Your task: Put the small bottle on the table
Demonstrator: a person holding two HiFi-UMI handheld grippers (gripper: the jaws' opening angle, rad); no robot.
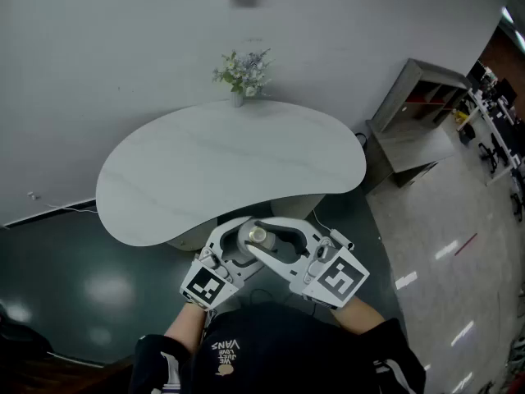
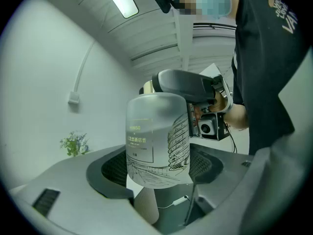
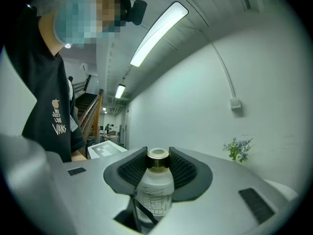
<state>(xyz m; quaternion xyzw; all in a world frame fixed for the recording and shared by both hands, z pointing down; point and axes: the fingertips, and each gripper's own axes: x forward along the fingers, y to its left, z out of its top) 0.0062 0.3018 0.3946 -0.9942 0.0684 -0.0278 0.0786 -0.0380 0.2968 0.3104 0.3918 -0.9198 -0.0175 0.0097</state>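
Observation:
The small bottle [image 1: 257, 236] is frosted, with printed lines and a gold-ringed neck. I hold it close to the person's body, off the near edge of the white table [image 1: 230, 162]. In the left gripper view its wide body [image 2: 157, 141] sits between the pads of my left gripper [image 2: 157, 168], which lie against its sides. My right gripper [image 3: 157, 163] is shut on the bottle's neck [image 3: 157, 164], just under the cap. The head view shows my left gripper [image 1: 244, 240] and right gripper [image 1: 275, 238] meeting around the bottle. Its base is hidden there.
A vase of flowers [image 1: 243, 74] stands at the table's far edge by the wall. The table rests on a pale pedestal [image 2: 146, 204]. A grey shelf unit [image 1: 418, 113] stands to the right. Dark green floor lies on the left and pale tiles on the right.

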